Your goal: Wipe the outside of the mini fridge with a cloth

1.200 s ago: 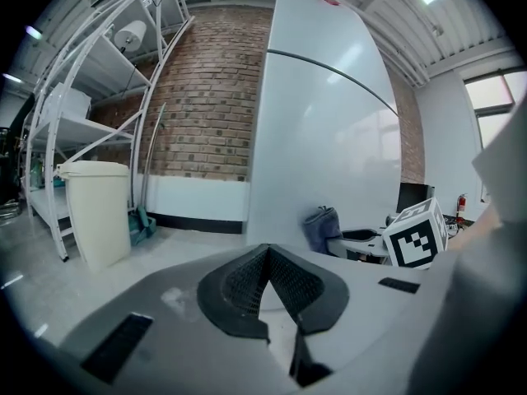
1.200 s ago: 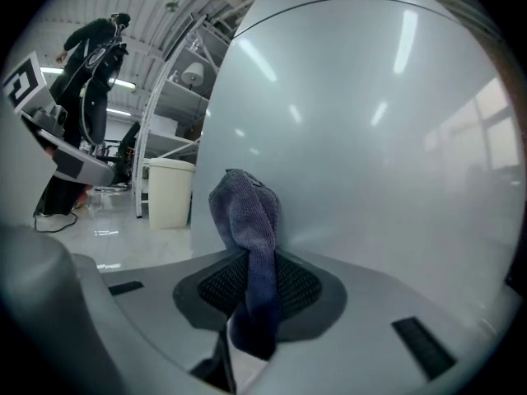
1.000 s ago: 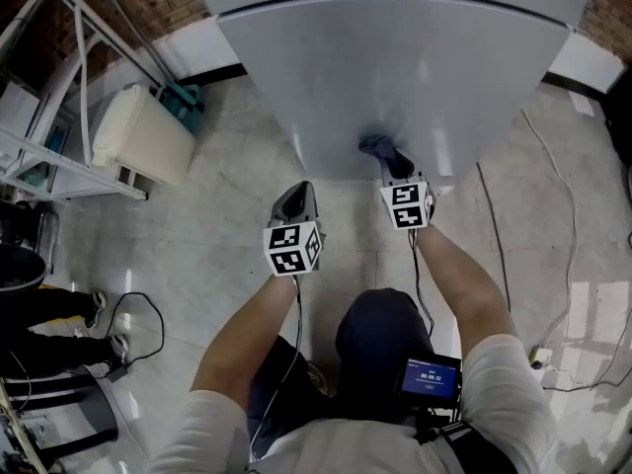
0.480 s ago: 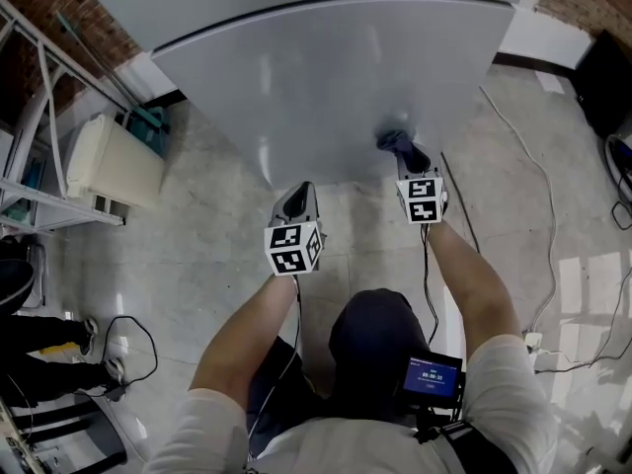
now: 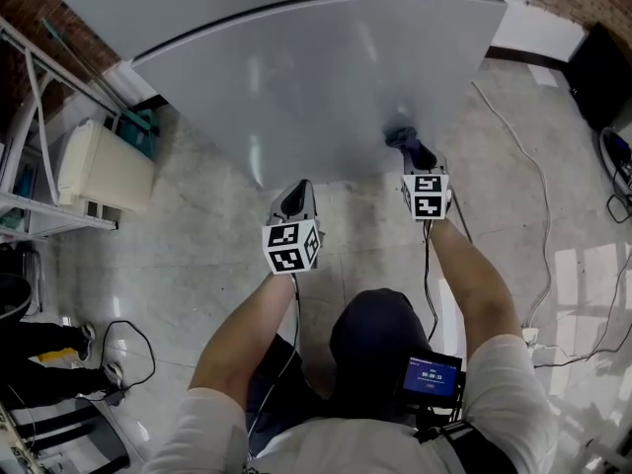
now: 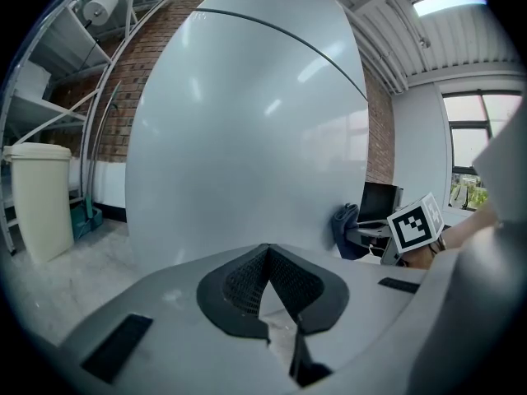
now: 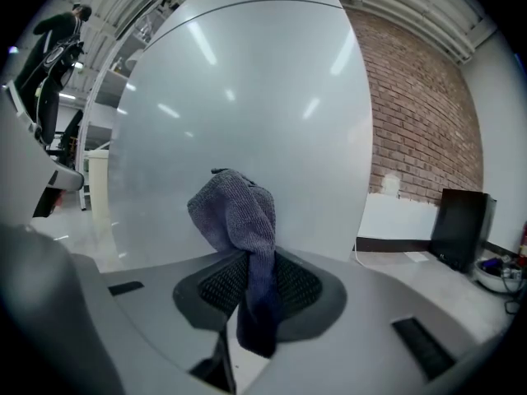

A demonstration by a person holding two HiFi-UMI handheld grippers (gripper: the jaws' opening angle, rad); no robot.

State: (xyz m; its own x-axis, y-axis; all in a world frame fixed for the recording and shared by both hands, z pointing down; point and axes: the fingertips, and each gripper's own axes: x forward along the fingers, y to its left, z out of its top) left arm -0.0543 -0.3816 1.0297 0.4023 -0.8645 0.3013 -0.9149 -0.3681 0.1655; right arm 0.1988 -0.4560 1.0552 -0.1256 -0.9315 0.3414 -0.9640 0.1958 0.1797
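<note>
Nearest, the left claw is pressed together with nothing in it, held low in front of the fridge. To its right, the right claw pinches a grey-blue cloth. One end of the cloth hangs down between the jaws. The other end bunches up above them, against the lower part of the fridge's pale grey door. Beyond the left claw, a cream bin stands on the floor beside the fridge. On the other side a cable trails across the tiles. A brick wall rises behind.
</note>
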